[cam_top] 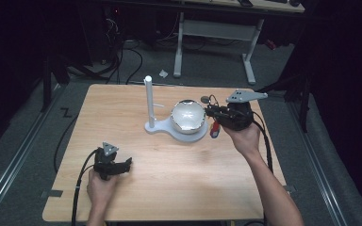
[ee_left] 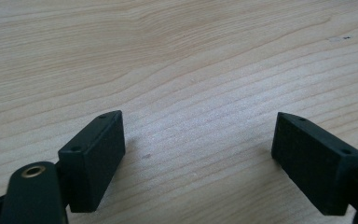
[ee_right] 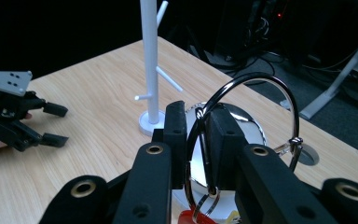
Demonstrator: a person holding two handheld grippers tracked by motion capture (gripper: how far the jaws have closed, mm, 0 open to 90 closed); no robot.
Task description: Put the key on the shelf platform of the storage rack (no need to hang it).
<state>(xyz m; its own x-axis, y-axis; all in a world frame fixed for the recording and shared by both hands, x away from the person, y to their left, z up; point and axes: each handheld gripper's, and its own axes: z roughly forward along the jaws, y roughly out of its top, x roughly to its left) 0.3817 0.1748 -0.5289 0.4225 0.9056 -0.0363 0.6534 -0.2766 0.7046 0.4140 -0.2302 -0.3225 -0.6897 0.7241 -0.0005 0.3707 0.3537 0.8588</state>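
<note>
Right gripper view: right gripper (ee_right: 196,135) fingers clamp the key ring (ee_right: 242,135) upright above the bowl (cam_top: 188,117), near the counter's far-right edge; peg stand (ee_right: 150,60) just beyond. Left gripper (ee_left: 198,154) wide open, empty, near-left.

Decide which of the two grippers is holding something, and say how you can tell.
The right gripper: its jaws are clamped on a metal key ring above the bowl. The left gripper rests open over bare table.

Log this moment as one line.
right hand-held gripper: shut on key ring | left hand-held gripper: open, over table | white peg stand: bare
</note>
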